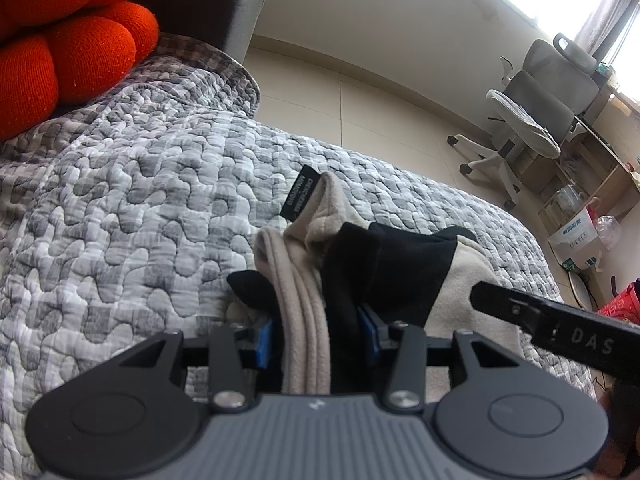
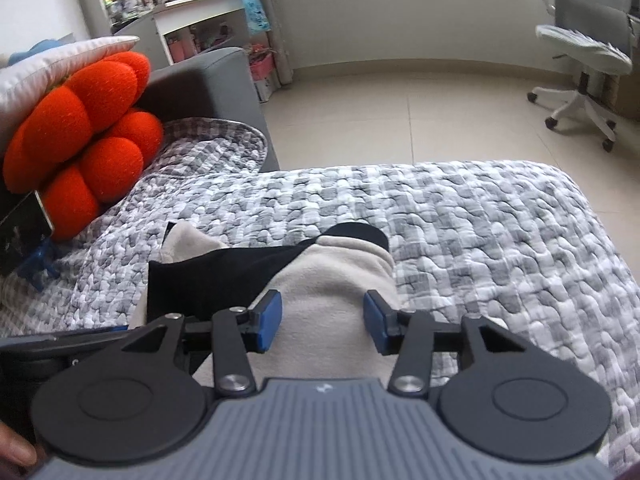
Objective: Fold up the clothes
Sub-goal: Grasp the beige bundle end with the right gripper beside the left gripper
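Garment: a beige and black fleece piece point(image 1: 304, 280) lay bunched on the grey checked quilt point(image 1: 132, 208), near the quilt's front edge. A black label point(image 1: 299, 192) with white lettering stuck up from its far end.

Left gripper point(image 1: 316, 336): blue pads point(image 1: 265, 340) were closed in on a gathered fold of the fleece, beige layers and a black layer pinched between them. The fold rose upright out of the grip.

Right gripper point(image 2: 322, 320): its fingers were spread apart, blue pads point(image 2: 269, 320) to either side of the beige part of the fleece point(image 2: 332, 280). Nothing was held; whether the pads touched the cloth could not be told. In the left wrist view its black finger point(image 1: 552, 320) reached in from the right, over the beige cloth.

Surroundings: an orange lobed cushion point(image 2: 84, 128) sat at the left on the quilt, against a grey sofa arm point(image 2: 208, 88). A grey office chair point(image 1: 536, 120) stood on the tiled floor point(image 2: 400, 120) beyond.
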Available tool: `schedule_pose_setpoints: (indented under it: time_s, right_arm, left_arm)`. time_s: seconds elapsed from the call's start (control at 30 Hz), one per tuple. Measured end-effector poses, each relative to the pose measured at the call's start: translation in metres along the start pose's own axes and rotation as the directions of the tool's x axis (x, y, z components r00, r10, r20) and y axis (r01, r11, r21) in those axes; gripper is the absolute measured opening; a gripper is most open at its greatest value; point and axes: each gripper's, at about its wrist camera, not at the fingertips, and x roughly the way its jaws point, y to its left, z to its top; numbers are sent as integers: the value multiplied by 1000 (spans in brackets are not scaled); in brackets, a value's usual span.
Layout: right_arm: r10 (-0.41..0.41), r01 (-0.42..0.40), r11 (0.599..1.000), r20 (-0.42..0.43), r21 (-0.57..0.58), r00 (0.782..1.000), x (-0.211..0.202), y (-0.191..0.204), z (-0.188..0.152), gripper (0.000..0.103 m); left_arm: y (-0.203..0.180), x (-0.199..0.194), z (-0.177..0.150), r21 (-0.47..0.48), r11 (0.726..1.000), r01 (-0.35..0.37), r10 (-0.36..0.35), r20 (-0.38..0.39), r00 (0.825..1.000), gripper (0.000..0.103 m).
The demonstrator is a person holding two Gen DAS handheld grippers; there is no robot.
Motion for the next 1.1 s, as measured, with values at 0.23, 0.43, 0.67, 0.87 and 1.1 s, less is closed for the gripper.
schedule_pose_setpoints:
  time_s: [0.23,0.43,0.67,0.87,1.1]
  right_arm:
    - [-25,29,996,-45,86,999,3,-18,-2,61]
    - [60,-45,987,-95,154,994,5,-33,-6,66]
    - [174,-140,965,-143,224,974,6,-53,-12,67]
    - [274,-228,929,-128,292,953,9,-72,-13,70]
    - [331,-291,908,-91,301,939,11,-82,-13,70]
  left_arm:
    - [-1,-1,0,-8,1000,0,0,-3,1000,44]
    - [-1,-2,-1,-13,1000,0,0,-5,1000,45]
    - [3,-1,0,-32,999,14,-14,-10,1000,46]
    - [2,-1,-1,-30,1000,9,-9,-9,1000,46]
    - [1,-1,-1,-33,999,10,-11,-10,1000,46]
